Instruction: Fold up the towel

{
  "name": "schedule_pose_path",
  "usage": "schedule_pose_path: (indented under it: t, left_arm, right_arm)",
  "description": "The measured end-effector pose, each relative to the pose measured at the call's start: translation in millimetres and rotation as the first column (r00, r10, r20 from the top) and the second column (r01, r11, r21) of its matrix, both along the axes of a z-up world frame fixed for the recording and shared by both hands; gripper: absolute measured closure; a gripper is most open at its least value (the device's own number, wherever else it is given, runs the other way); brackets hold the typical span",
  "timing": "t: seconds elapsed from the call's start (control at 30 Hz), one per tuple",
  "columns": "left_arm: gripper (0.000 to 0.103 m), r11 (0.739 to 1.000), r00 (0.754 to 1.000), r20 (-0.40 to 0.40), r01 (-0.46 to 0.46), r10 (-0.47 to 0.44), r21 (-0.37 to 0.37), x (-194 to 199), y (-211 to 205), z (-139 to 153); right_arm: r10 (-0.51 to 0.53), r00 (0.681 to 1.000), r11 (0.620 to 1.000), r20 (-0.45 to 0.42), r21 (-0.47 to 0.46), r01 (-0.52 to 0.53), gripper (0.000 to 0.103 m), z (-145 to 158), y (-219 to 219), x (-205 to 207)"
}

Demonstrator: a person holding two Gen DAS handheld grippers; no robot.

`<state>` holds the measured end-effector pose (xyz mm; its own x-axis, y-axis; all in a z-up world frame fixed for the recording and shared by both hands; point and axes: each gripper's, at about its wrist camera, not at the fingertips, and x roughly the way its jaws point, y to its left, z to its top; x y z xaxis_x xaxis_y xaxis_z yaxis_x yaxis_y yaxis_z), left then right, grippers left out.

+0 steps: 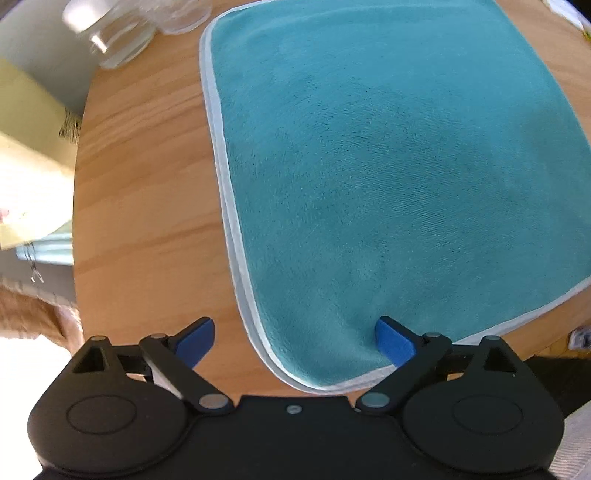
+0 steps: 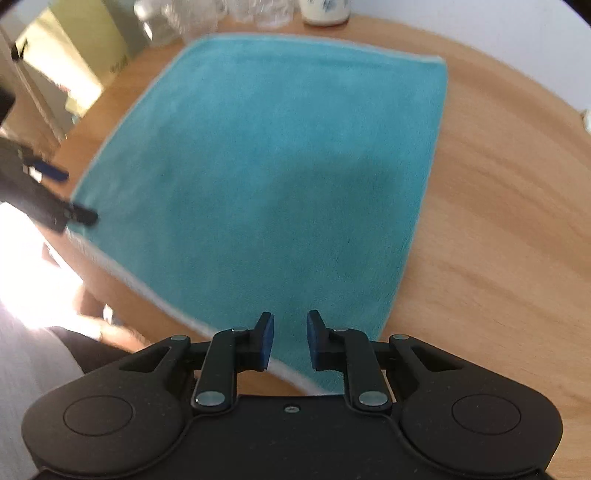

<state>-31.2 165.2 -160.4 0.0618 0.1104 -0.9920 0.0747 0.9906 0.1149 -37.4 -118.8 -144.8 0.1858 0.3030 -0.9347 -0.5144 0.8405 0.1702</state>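
Note:
A teal towel (image 1: pixel 388 166) with a pale hem lies flat on the round wooden table (image 1: pixel 147 184); its left edge shows two stacked hem layers. My left gripper (image 1: pixel 295 339) is wide open over the towel's near left corner, the right blue pad (image 1: pixel 391 341) resting on the cloth, the left pad over bare wood. In the right wrist view the towel (image 2: pixel 277 166) fills the middle. My right gripper (image 2: pixel 290 339) hovers above the near edge, its fingers a small gap apart with nothing between them. The left gripper (image 2: pixel 68 194) shows at the towel's left corner.
Clear glass jars (image 1: pixel 110 33) stand at the table's far left edge, and glassware (image 2: pixel 192 18) plus a cream mug (image 2: pixel 325 11) line the far rim. Bare wood (image 2: pixel 509 221) lies right of the towel. A yellow box (image 1: pixel 29 147) sits beyond the table's left edge.

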Motion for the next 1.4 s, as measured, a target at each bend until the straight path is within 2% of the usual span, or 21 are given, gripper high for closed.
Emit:
schedule_pose_path:
  t: [0.1, 0.27, 0.43, 0.63, 0.7, 0.73, 0.77, 1.0, 1.17, 1.3, 1.4]
  left_arm:
    - [0.005, 1.000, 1.000, 0.010, -0.002, 0.002, 0.011, -3.5, 0.5, -2.4]
    - [0.002, 0.989, 0.989, -0.052, -0.141, 0.138, -0.051, -10.6, 15.3, -6.7]
    - [0.000, 0.990, 0.990, -0.049, -0.135, 0.133, -0.045, -16.8, 14.3, -7.8]
    - [0.001, 0.990, 0.990, -0.034, -0.139, 0.138, -0.033, -20.2, 11.0, -6.3]
    - [0.001, 0.989, 0.988, -0.035, -0.149, 0.148, -0.024, -19.9, 8.5, -4.5]
    - [0.001, 0.988, 0.987, -0.036, -0.155, 0.154, -0.021, -19.1, 6.0, -3.9]
    - [0.001, 0.985, 0.985, -0.038, -0.168, 0.167, -0.023, -18.8, 4.7, -4.1]
    - [0.001, 0.963, 0.966, -0.079, -0.254, 0.247, -0.086, -20.7, 13.7, -11.8]
    - [0.001, 0.965, 0.969, -0.077, -0.240, 0.233, -0.103, -24.9, 9.9, -15.6]
    - [0.002, 0.970, 0.978, -0.051, -0.205, 0.200, -0.129, -28.0, 1.8, -14.6]
    - [0.008, 0.976, 0.985, -0.025, -0.171, 0.170, -0.131, -33.2, -3.8, -12.3]
  right_arm:
    - [0.003, 1.000, 0.999, 0.010, -0.054, -0.002, 0.082, -9.8, -2.2, 6.7]
    - [0.043, 0.999, 0.997, 0.008, -0.065, -0.042, 0.081, -13.8, -4.8, 2.4]
    - [0.053, 0.998, 0.996, 0.015, -0.072, -0.052, 0.082, -13.3, -11.6, -2.6]
    - [0.061, 0.998, 0.993, -0.007, -0.099, -0.061, 0.078, -9.2, -9.7, 5.8]
    - [0.039, 0.999, 0.995, 0.005, -0.092, -0.038, 0.071, -5.2, -14.0, 5.8]
    - [0.019, 1.000, 0.996, 0.006, -0.088, -0.018, 0.061, -5.1, -17.3, 4.9]
    - [-0.009, 1.000, 0.996, 0.008, -0.083, 0.009, 0.056, -5.3, -21.5, 3.5]
    - [-0.093, 0.995, 0.995, -0.046, -0.047, 0.091, 0.054, -14.5, -40.0, -5.6]
    - [-0.165, 0.979, 0.982, -0.120, 0.073, 0.174, 0.054, -18.3, -49.6, -2.8]
    - [-0.153, 0.982, 0.985, -0.112, 0.060, 0.160, 0.054, -19.6, -45.8, -5.4]
    - [-0.168, 0.978, 0.981, -0.128, 0.073, 0.178, 0.054, -19.2, -47.5, -4.9]
